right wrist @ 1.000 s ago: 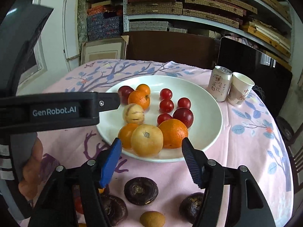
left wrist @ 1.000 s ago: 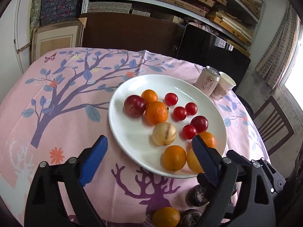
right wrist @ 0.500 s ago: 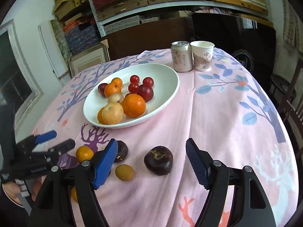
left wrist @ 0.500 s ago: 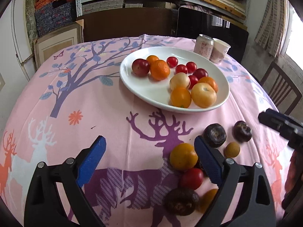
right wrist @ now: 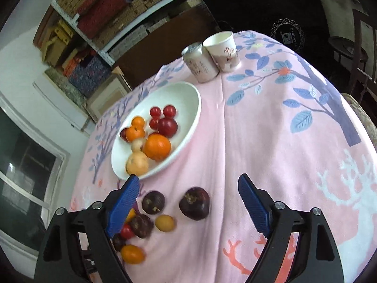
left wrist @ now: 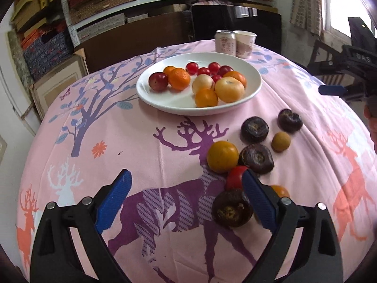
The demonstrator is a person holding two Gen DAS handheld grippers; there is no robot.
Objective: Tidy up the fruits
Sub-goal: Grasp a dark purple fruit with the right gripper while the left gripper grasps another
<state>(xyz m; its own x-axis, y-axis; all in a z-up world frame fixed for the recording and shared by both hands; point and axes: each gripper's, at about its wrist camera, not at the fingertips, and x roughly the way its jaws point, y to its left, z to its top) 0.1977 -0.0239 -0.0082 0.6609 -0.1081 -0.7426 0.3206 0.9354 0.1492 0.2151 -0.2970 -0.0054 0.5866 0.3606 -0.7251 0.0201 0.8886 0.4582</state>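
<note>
Pink tablecloth (left wrist: pixel 141 141) with deer and tree print covers the round table, biggest thing we see. White plate (left wrist: pixel 150 94) sits mid-table, already holding oranges, plums and cherry tomatoes. Loose fruit cluster lies on the cloth nearer us than the plate: dark purple mangosteens, one orange (left wrist: pixel 222 156), a red tomato (left wrist: pixel 235 176), a small tan round fruit (left wrist: pixel 280 141). Left gripper (left wrist: pixel 186 200) is wide open and holds nothing, with the nearest mangosteen (left wrist: pixel 232 208) just inside its right finger. Right gripper (right wrist: pixel 188 202) is empty, jaws opening; a mangosteen (right wrist: pixel 194 203) lies straight ahead between its fingers, not touched. We judge the right hand best lined up for that one: round fruit, no long axis to match. Can and paper cup stand beyond the plate.
</note>
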